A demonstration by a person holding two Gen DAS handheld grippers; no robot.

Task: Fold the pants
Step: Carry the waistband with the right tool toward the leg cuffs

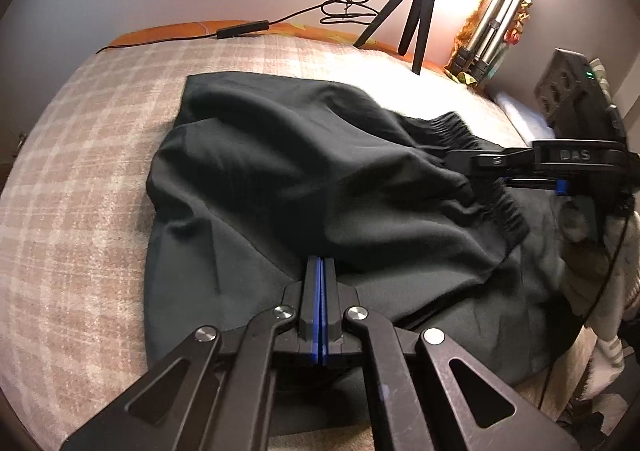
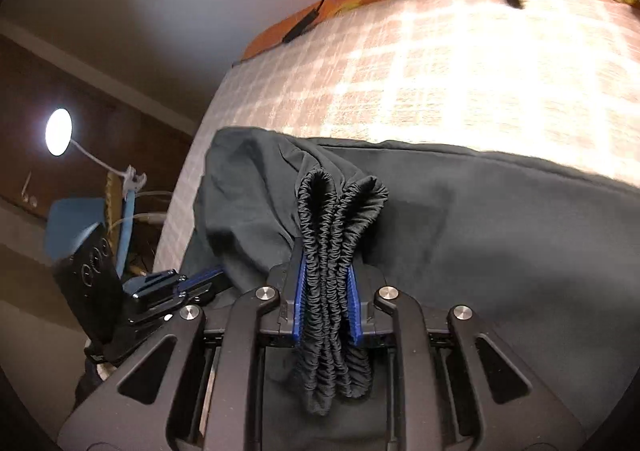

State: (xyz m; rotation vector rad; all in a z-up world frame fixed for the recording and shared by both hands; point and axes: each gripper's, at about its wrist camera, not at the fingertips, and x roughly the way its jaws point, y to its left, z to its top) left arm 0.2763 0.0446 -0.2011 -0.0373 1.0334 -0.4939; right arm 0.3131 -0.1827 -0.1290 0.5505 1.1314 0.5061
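Note:
Black pants (image 1: 304,179) lie on a plaid bedspread (image 1: 80,171), their upper part lifted and doubled over the lower layer. My left gripper (image 1: 321,263) is shut on a fold of the pants fabric at its near edge. My right gripper (image 2: 326,255) is shut on the bunched elastic waistband (image 2: 340,219), which stands up between the blue pads (image 2: 301,291). The right gripper also shows in the left wrist view (image 1: 460,161) at the waistband (image 1: 460,131). The left gripper shows at lower left in the right wrist view (image 2: 216,273).
A small black tripod (image 1: 408,11) with a lamp and a cable (image 1: 280,19) stands at the bed's far edge. A folded metal tripod (image 1: 496,23) and a black box (image 1: 576,99) are at the far right. A blue chair (image 2: 80,227) and a lamp (image 2: 59,131) are left of the bed.

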